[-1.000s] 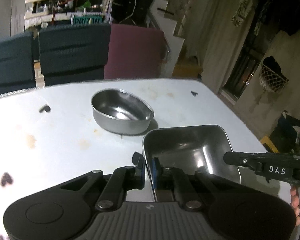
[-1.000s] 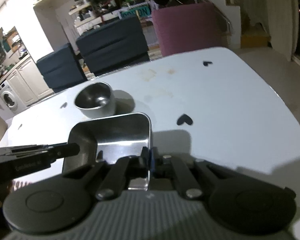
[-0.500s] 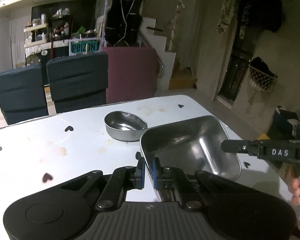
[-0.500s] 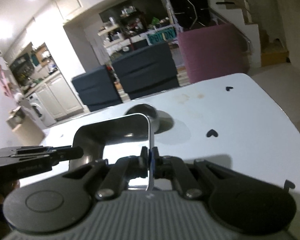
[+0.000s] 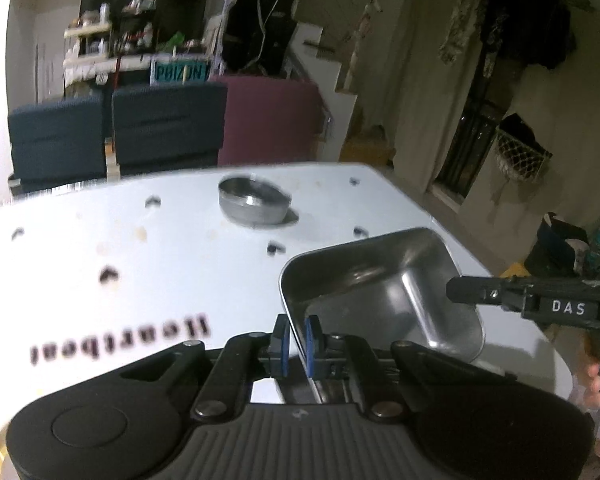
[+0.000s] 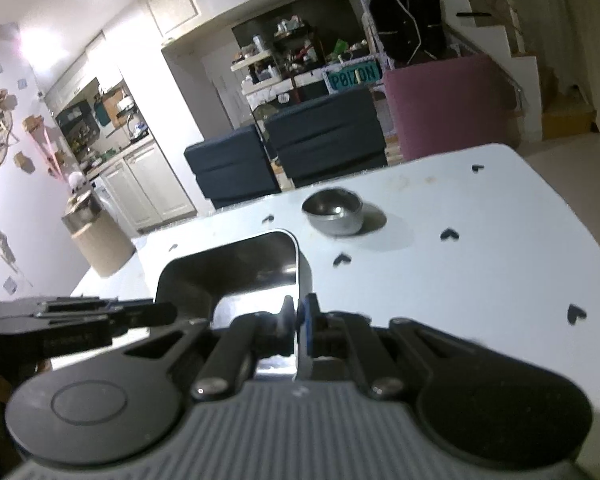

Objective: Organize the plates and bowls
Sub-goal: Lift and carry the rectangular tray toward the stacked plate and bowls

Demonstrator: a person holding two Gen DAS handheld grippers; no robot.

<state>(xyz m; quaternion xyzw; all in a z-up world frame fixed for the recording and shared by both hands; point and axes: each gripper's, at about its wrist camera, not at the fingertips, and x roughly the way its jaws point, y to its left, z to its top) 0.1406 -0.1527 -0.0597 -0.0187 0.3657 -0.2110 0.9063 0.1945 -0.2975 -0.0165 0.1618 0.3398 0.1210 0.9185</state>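
Observation:
A rectangular steel tray (image 5: 384,280) hangs above the white table (image 5: 160,256), held from two sides. My left gripper (image 5: 296,338) is shut on the tray's left rim. My right gripper (image 6: 298,320) is shut on its right rim (image 6: 300,264). In the left wrist view the right gripper's black fingers (image 5: 484,292) reach in over the tray from the right. In the right wrist view the left gripper (image 6: 100,316) comes in from the left. A round steel bowl (image 5: 254,202) stands alone farther back on the table, also seen in the right wrist view as the bowl (image 6: 333,210).
The white table has small black heart marks (image 6: 448,234) and the printed word Heartbeat (image 5: 120,338). Dark blue chairs (image 5: 168,124) and a maroon chair (image 5: 272,116) stand behind it. A person's fingers (image 5: 594,380) show at the right edge.
Both grippers have lifted the tray off the table and drawn it back; the round bowl now sits much farther away. More of the room shows above the table.

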